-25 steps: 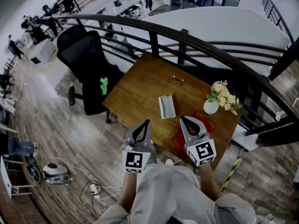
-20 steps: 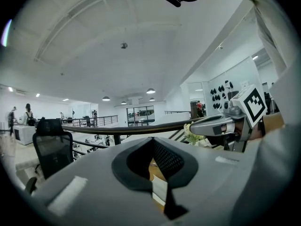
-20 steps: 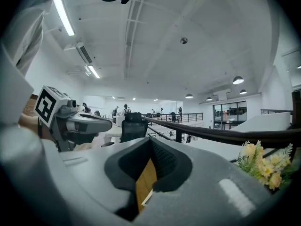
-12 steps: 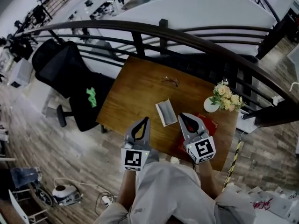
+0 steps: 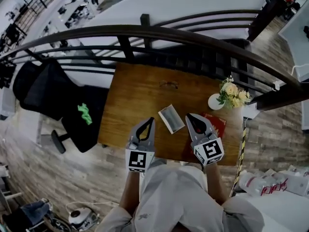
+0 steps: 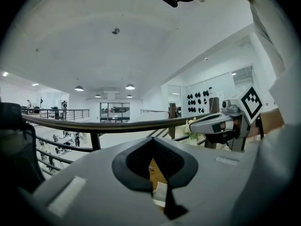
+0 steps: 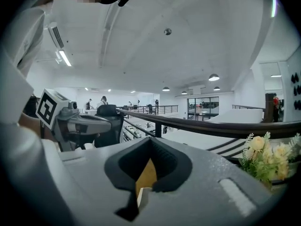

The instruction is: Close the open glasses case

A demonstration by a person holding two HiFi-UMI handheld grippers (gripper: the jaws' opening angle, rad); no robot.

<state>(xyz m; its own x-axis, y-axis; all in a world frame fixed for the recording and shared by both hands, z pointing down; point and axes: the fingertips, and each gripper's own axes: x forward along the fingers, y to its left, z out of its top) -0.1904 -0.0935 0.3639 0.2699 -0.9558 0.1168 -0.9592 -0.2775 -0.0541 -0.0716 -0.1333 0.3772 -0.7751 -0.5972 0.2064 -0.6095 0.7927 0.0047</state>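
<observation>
Wood now fills the middle of the head view. Over the last second the table [image 5: 140, 91] has swung from the right of the frame to its centre and the chair [image 5: 72, 110] has slid toward the left edge, so we judge our head has turned square onto the work. The case [image 5: 171, 118] lies pale and open on the near half of the table, at a slant, just below the frame's centre, and it seems not to have shifted on the wood. The glasses [image 5: 169, 85] lie well apart from it toward the railing [image 5: 145, 33], and the vase [image 5: 216, 101] stands at the table's right edge. What matters for the task is the spacing: the left gripper [image 5: 151, 121] and the right gripper [image 5: 189, 116] now flank the case, tips just beside its long sides, where a second ago it sat further ahead of them. Both tongs are clenched on nothing. In each gripper view the tips meet over the hollow, and only a strip of table and a pale edge of the case show through. Neither seems to touch the case. We judge the closing has not begun, though the approach is nearly done. Next, one gripper would likely steady the base while the other tips the lid over.
</observation>
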